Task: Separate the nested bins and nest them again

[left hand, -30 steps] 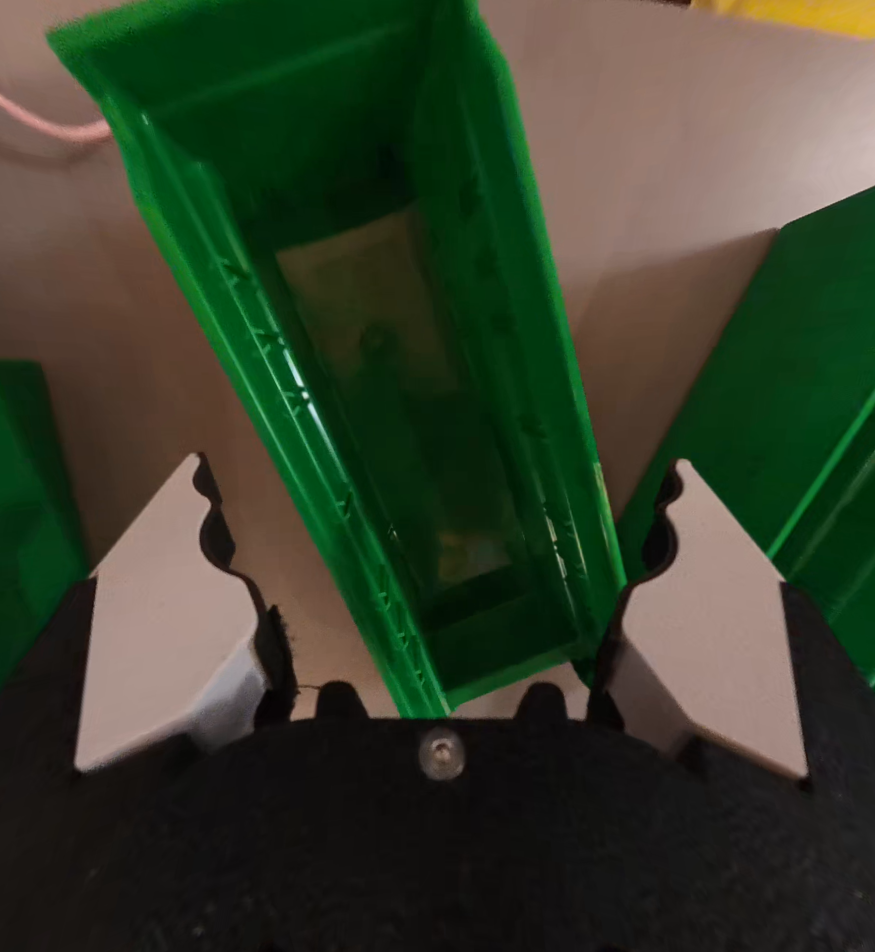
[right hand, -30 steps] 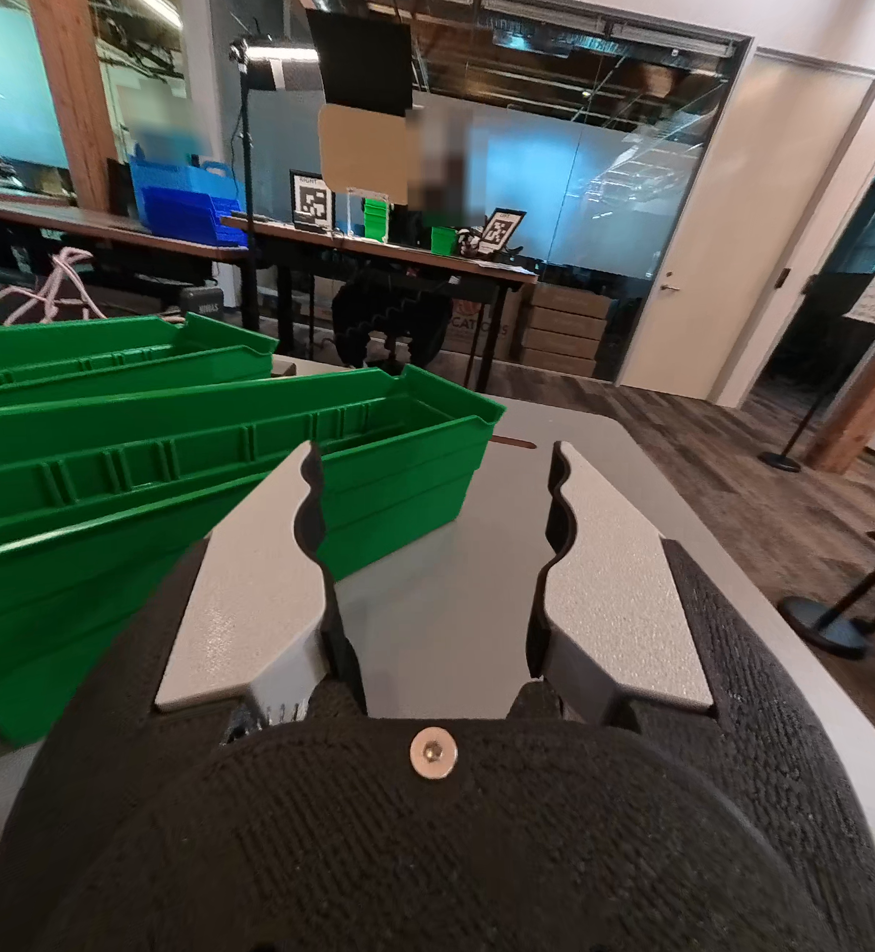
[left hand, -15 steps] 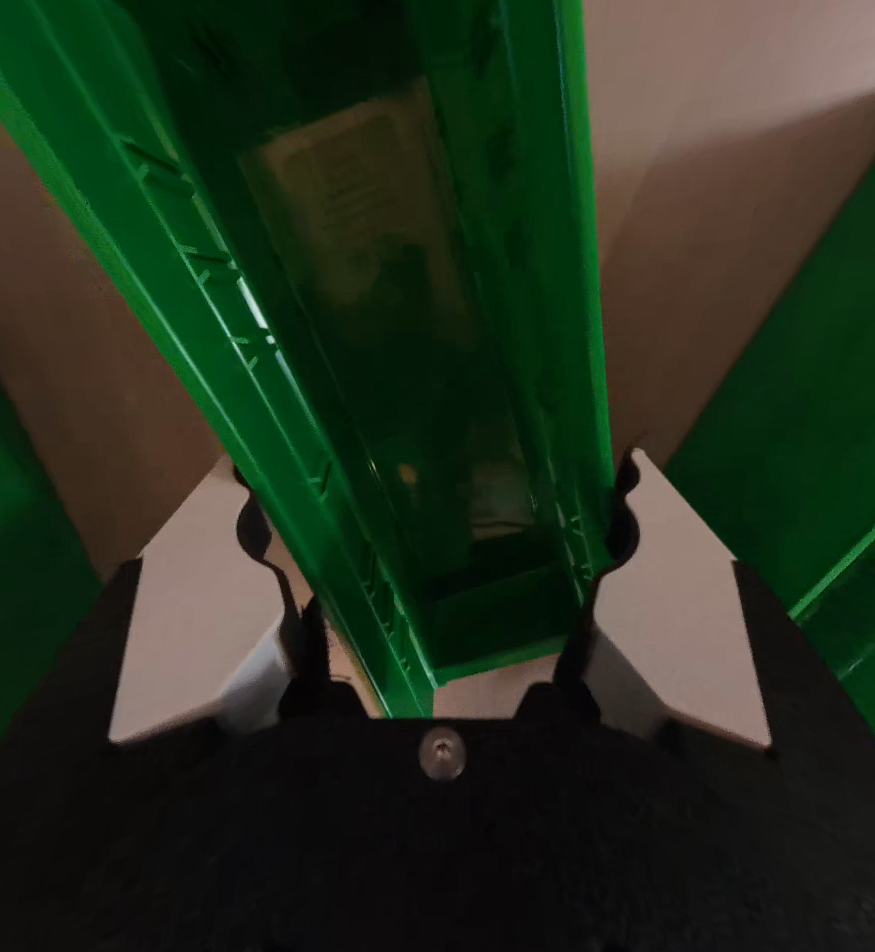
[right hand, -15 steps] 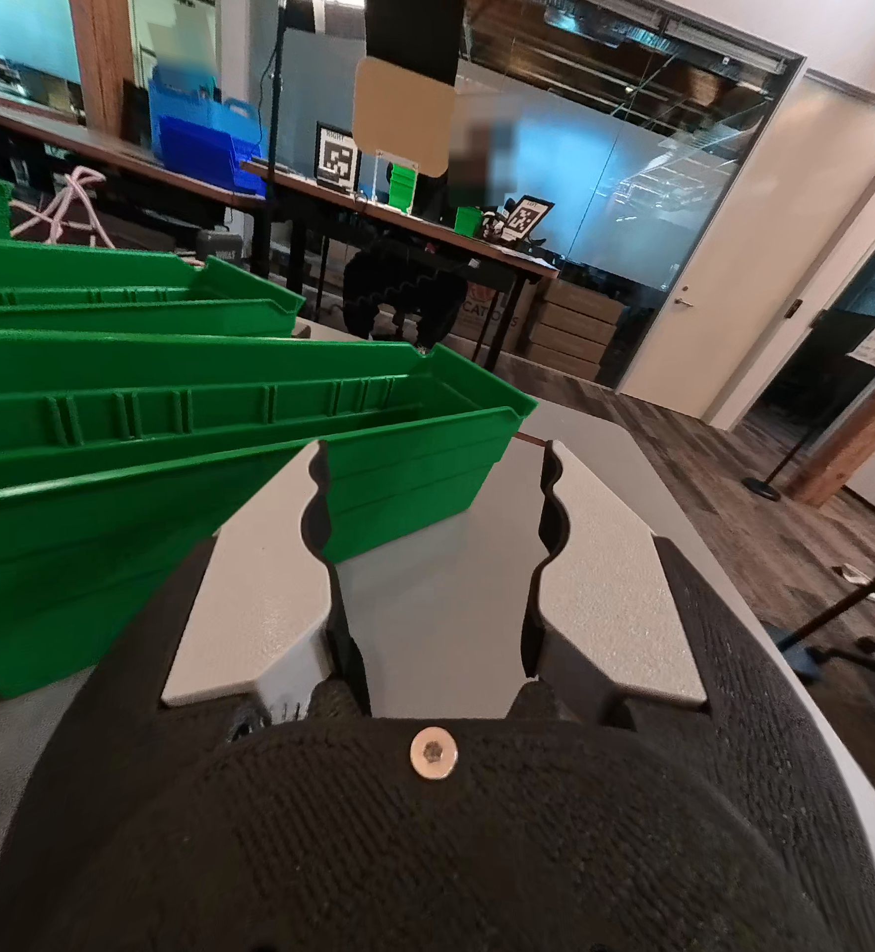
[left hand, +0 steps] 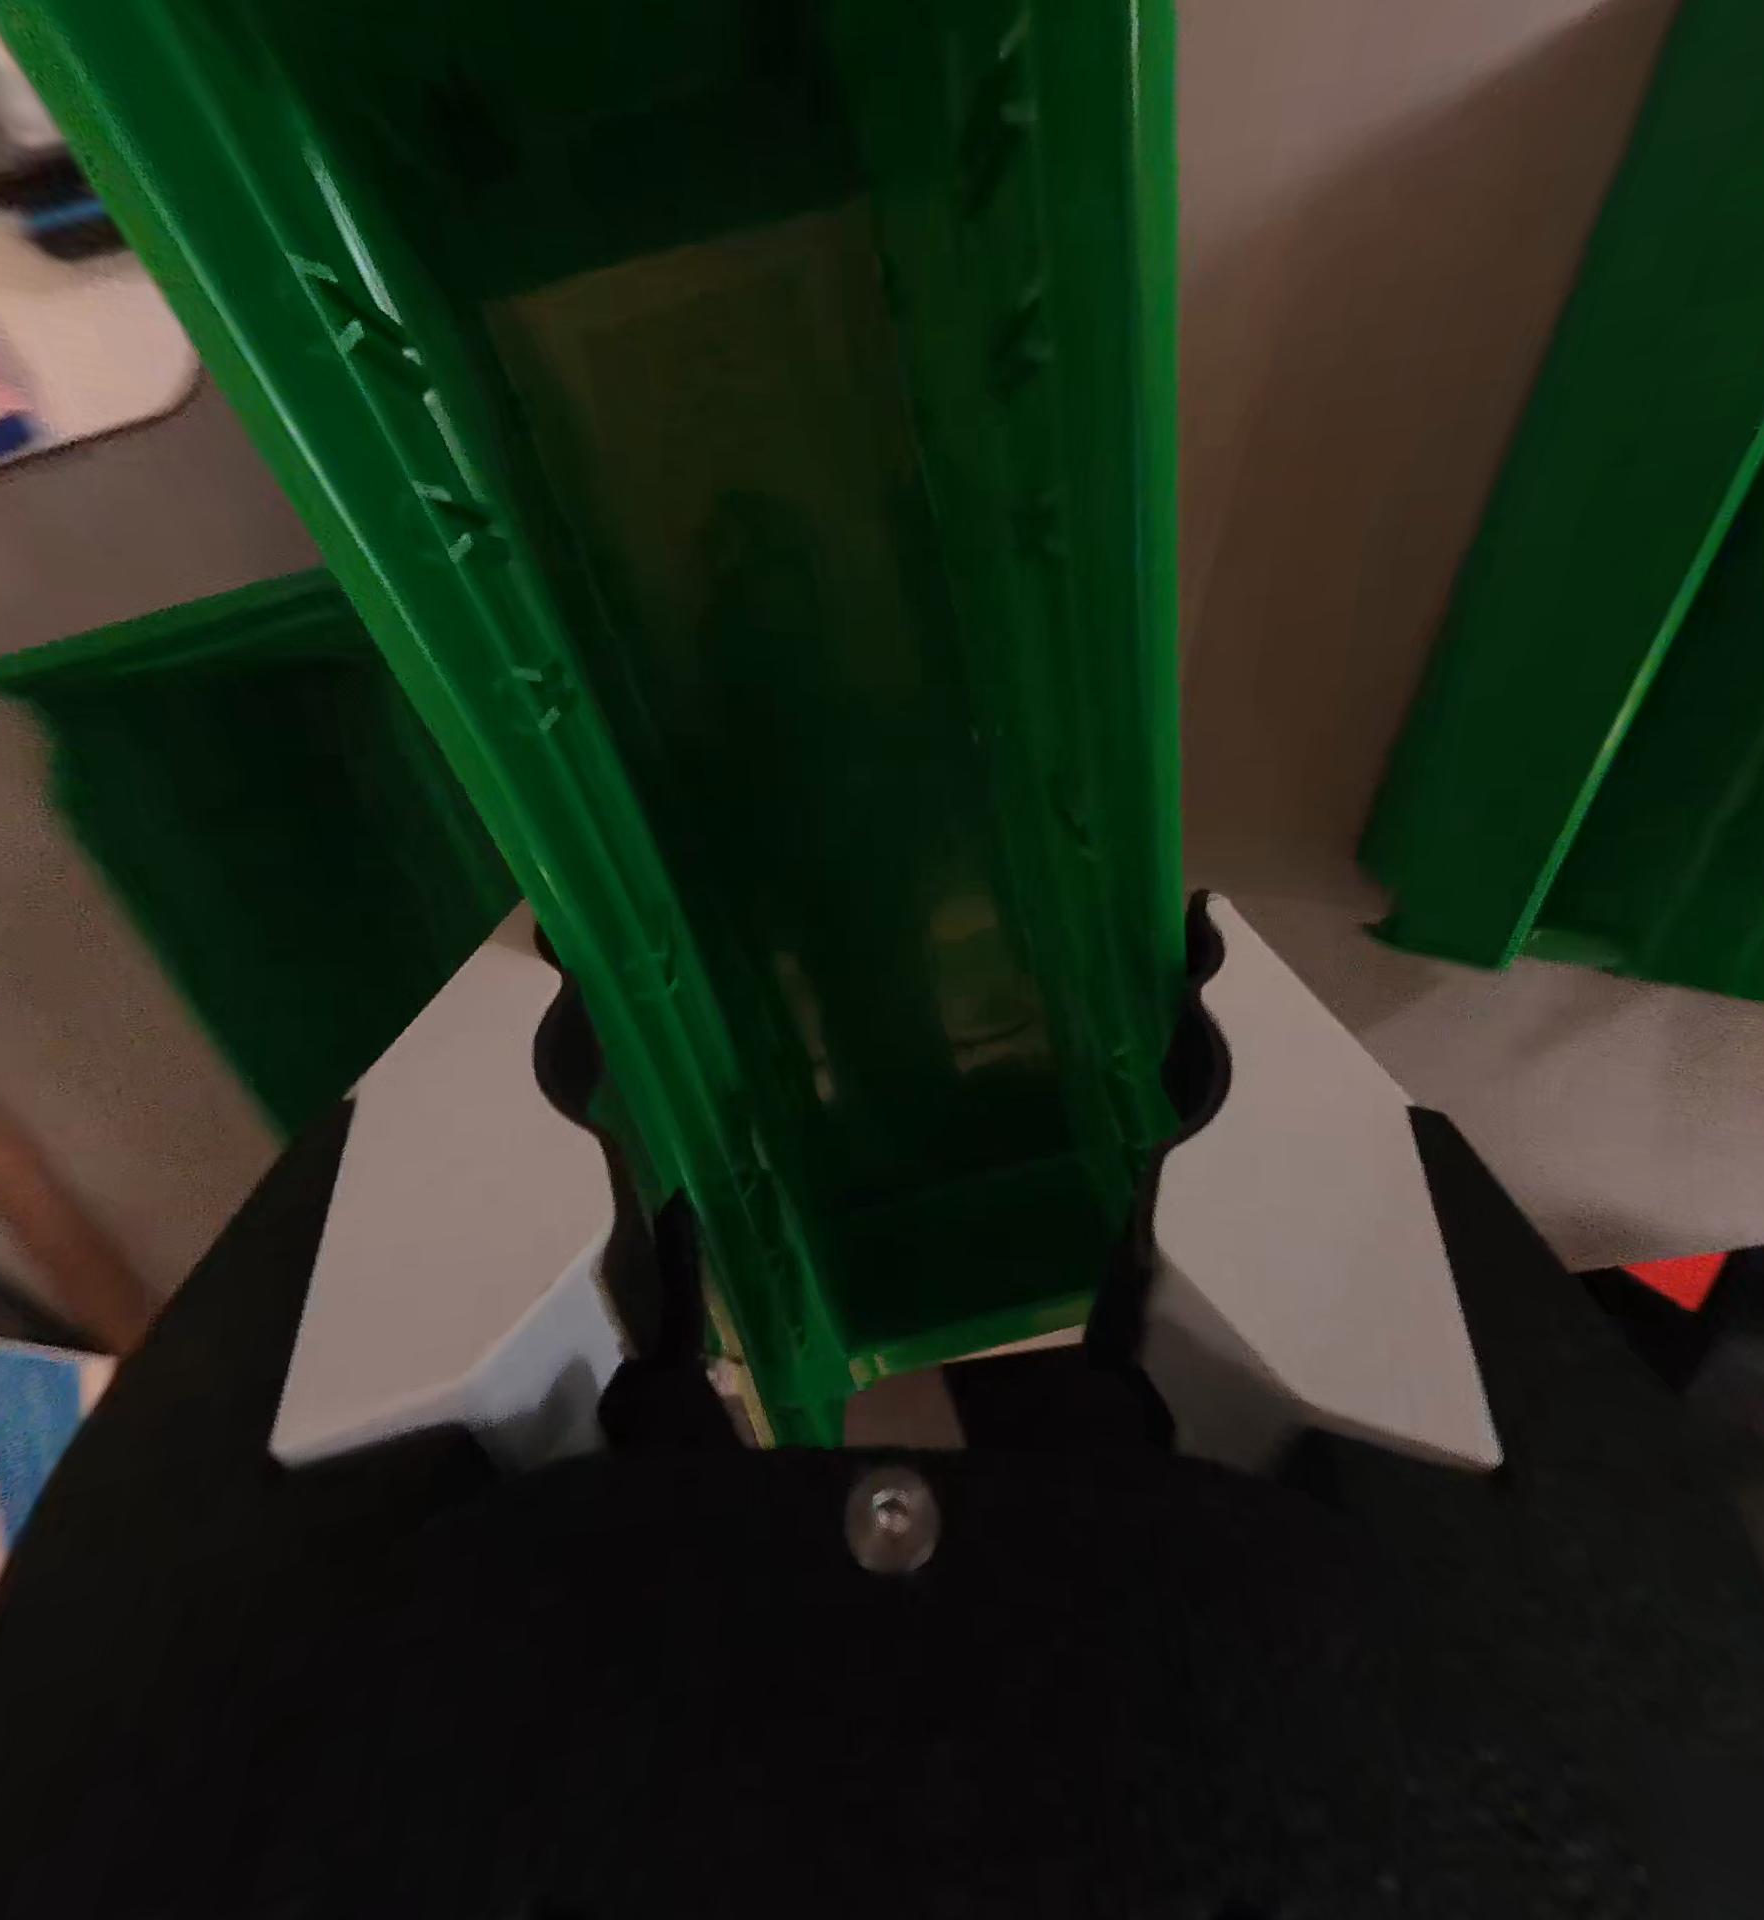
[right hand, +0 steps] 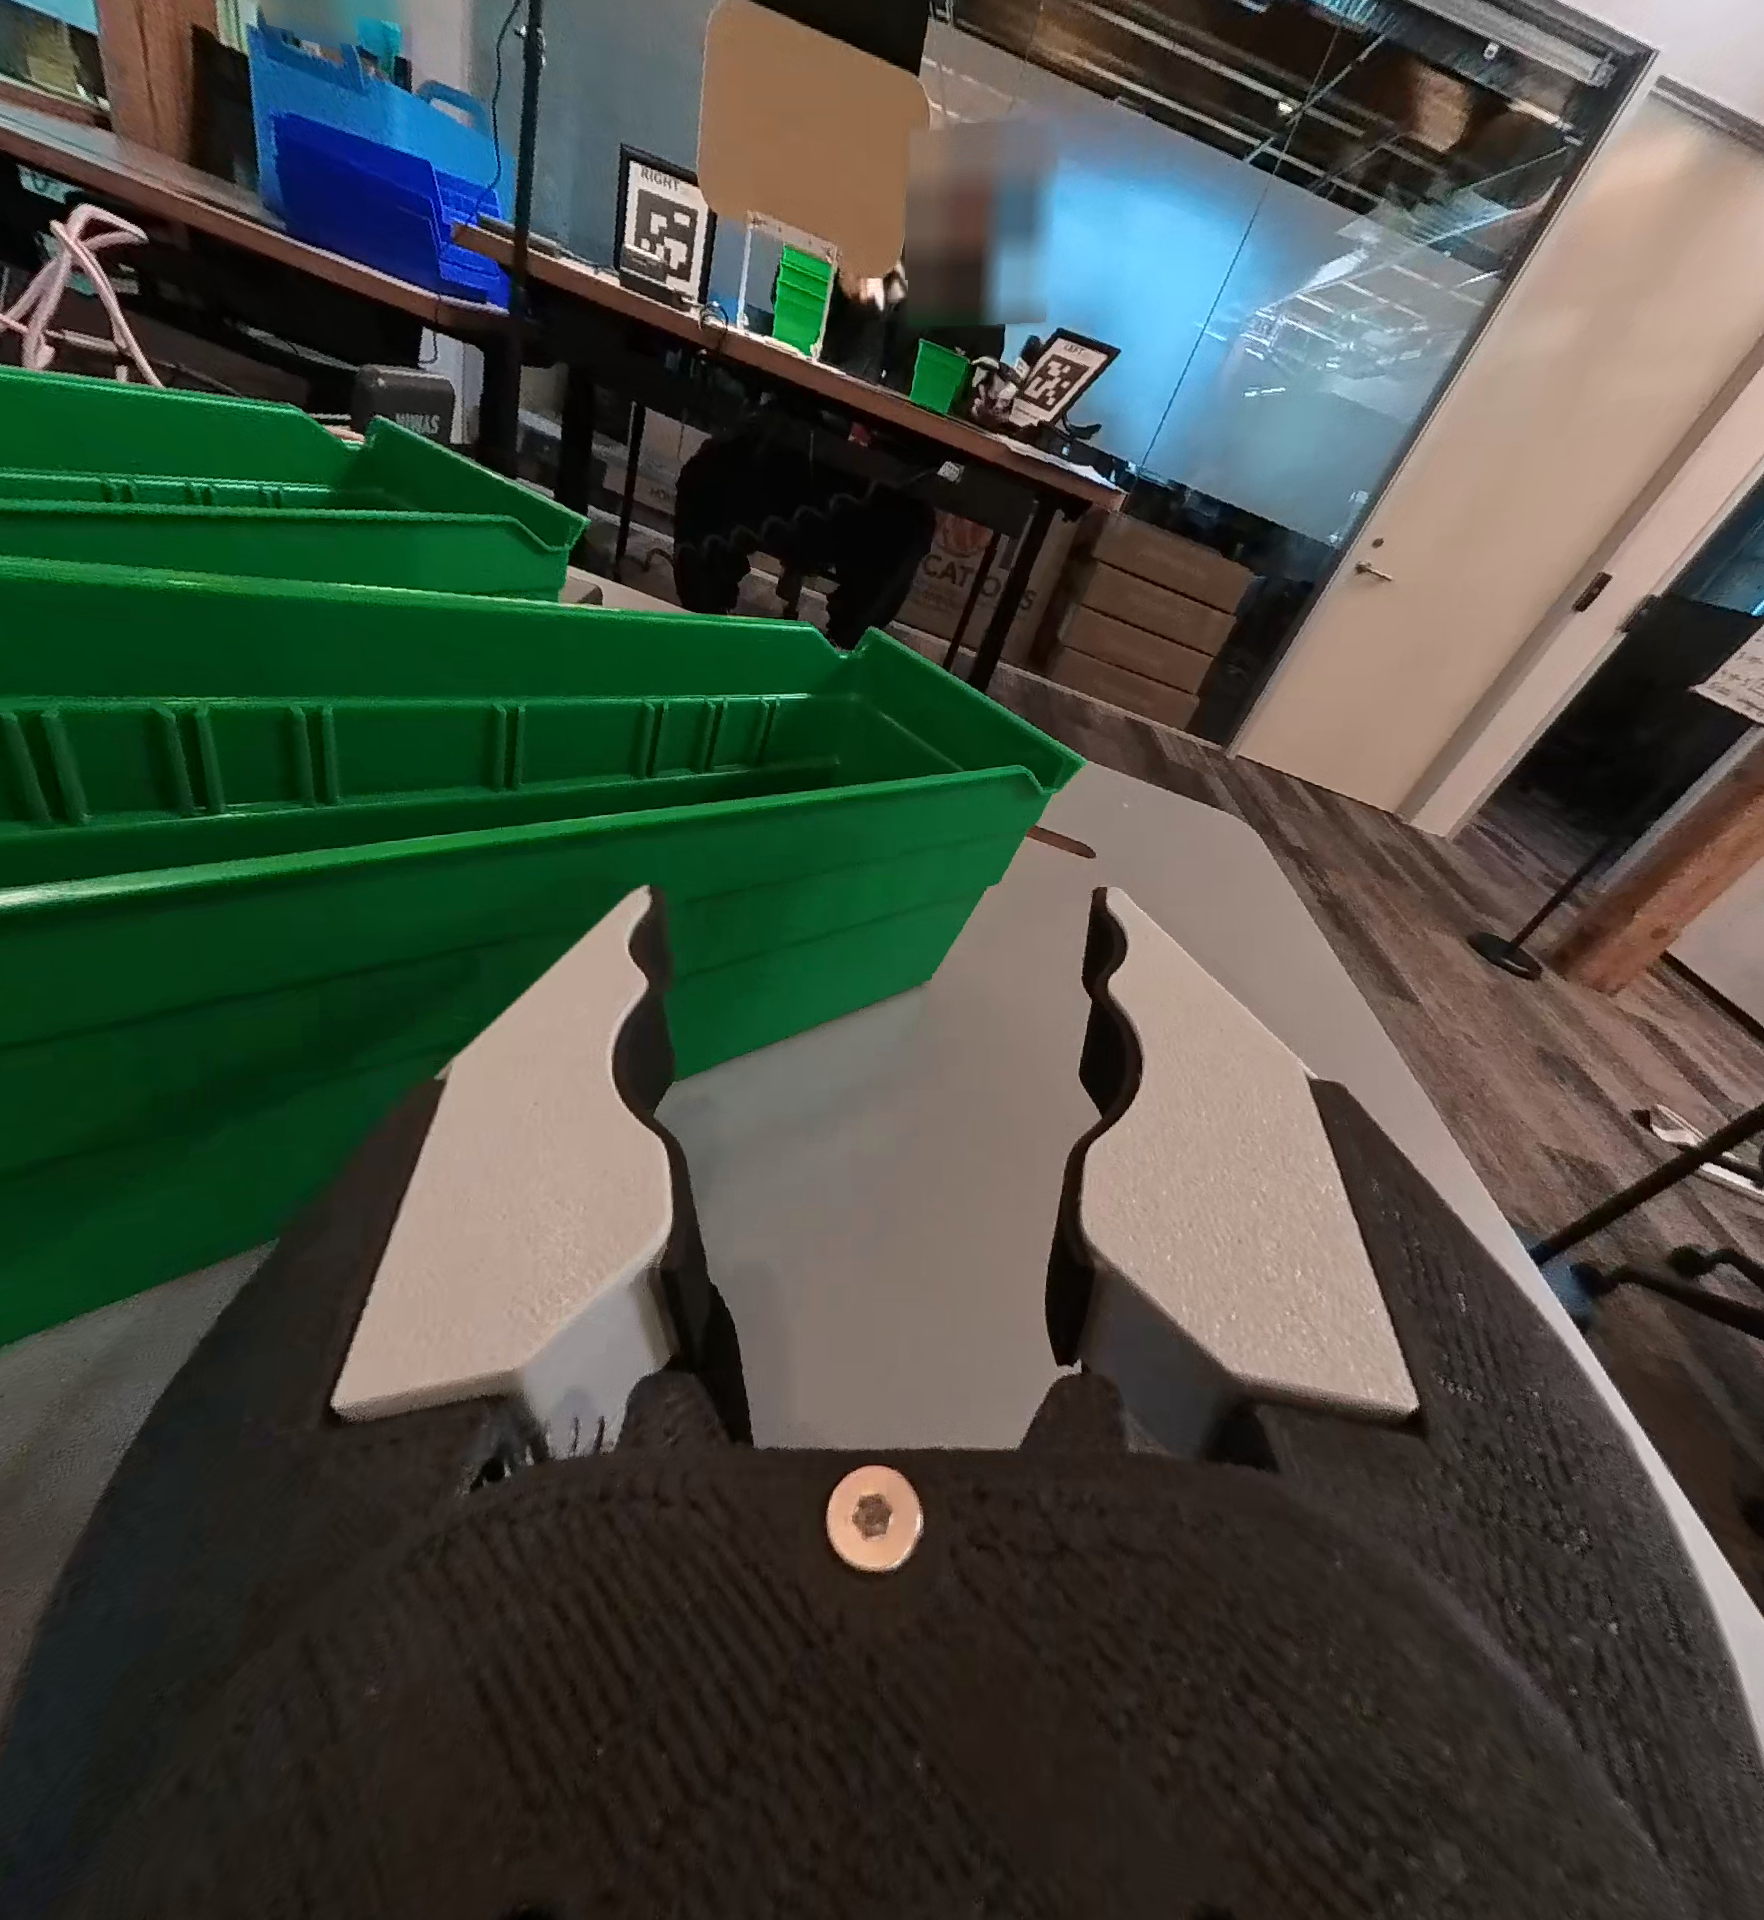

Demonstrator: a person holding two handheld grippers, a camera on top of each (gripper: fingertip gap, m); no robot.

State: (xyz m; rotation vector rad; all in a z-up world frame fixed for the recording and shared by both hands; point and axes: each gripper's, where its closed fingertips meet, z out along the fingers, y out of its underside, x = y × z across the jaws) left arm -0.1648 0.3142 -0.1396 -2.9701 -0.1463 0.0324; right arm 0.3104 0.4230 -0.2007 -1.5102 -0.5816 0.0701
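Observation:
My left gripper (left hand: 873,925) is shut on the near end of a long narrow green bin (left hand: 753,520), one finger on each side wall. The bin runs straight away from the camera, open side in view, and looks raised off the tan table (left hand: 1273,520). A second green bin (left hand: 234,810) lies lower left and a third (left hand: 1636,520) at the right. My right gripper (right hand: 873,914) is open and empty above the grey table (right hand: 1148,894). In its view a long green bin (right hand: 338,935) lies just left of the left finger, with another green bin (right hand: 234,520) behind it.
The table's right edge (right hand: 1377,1039) drops to a wood floor with a black stanchion base (right hand: 1506,951). Behind stand long desks with blue bins (right hand: 369,177), small green bins (right hand: 805,296) and marker boards. A red object (left hand: 1688,1278) shows past the table edge.
My left gripper moved forward around the bin's end and shut on it, and the bin has risen with the view swinging. My right gripper stayed open and drifted a little, tilting right.

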